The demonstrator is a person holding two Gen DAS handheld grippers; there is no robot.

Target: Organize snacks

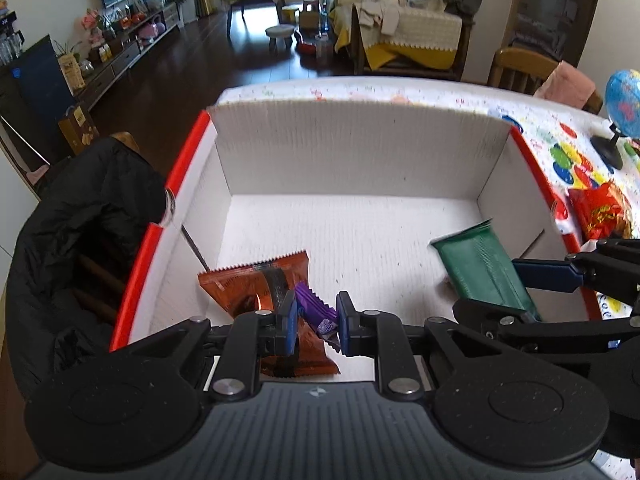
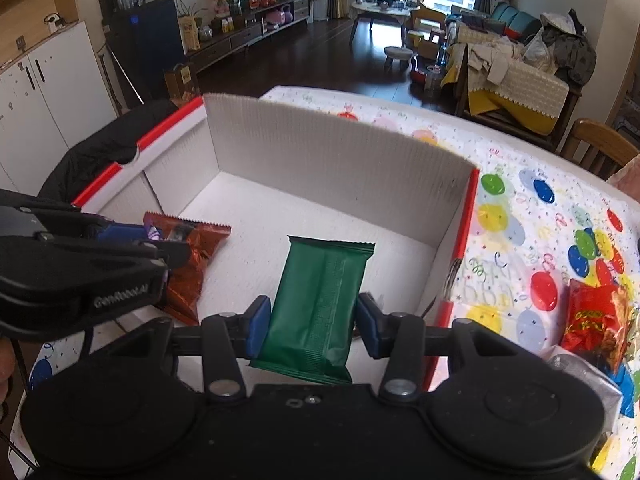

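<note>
A white corrugated box [image 1: 352, 148] with red rims stands on the table; it also shows in the right wrist view [image 2: 336, 160]. My left gripper [image 1: 317, 322] is inside its near left part, shut on a small purple candy wrapper [image 1: 314, 309], above an orange-brown snack packet [image 1: 256, 284] lying on the box floor. That packet also shows in the right wrist view [image 2: 196, 256]. My right gripper [image 2: 314, 322] holds a green snack packet [image 2: 320, 304] between its blue pads, over the box's near right part. The green packet also shows in the left wrist view [image 1: 484, 268].
A red snack bag [image 2: 596, 320] lies on the balloon-print tablecloth [image 2: 520, 216] right of the box. A small globe [image 1: 624, 104] stands at the far right. A chair with a black jacket [image 1: 88, 216] is left of the box. Wooden chairs stand behind the table.
</note>
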